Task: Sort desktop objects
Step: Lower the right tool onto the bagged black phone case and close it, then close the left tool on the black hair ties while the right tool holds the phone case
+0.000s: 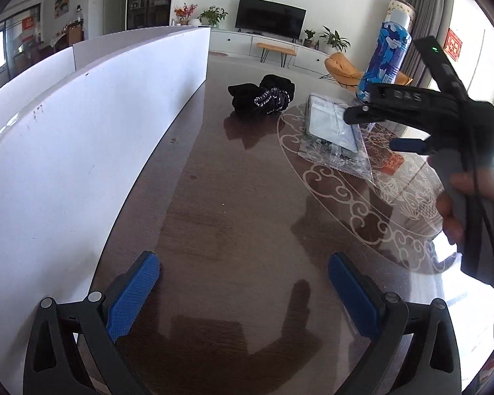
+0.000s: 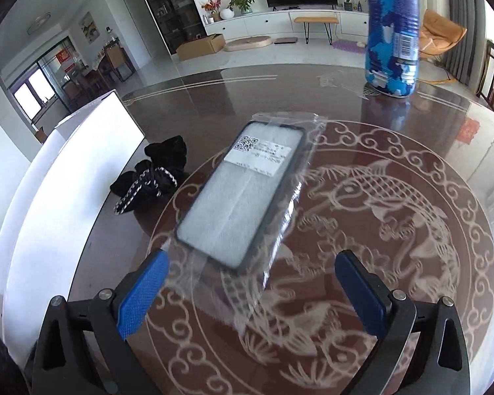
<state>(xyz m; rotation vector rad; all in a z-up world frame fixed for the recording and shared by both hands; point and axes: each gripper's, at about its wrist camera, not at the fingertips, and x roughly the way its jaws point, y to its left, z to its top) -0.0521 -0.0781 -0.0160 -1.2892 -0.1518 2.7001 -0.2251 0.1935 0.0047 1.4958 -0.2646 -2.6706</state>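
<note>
On the counter (image 2: 428, 151), just ahead of the right tongs (image 2: 250, 289): a phone case in a clear sleeve (image 2: 243, 194), lying flat over the carved fish medallion. Both sets of tongs spread wide and empty; left tongs (image 1: 243, 293) hovering over bare wood beside the white box (image 1: 92, 125). Long axis of the case running from near left to far right in the right wrist view, label end pointing away toward the blue bottle (image 2: 392, 29), near end between the blue pads (image 2: 141, 299). Black pouch (image 2: 151, 174) off to the left, well apart. Likely trouble: pinching only the loose, glossy film rather than the case, so that it slips or swings free; closing across the diagonal could also twist it. Flat lie on a slick top leaves little edge to catch.
</note>
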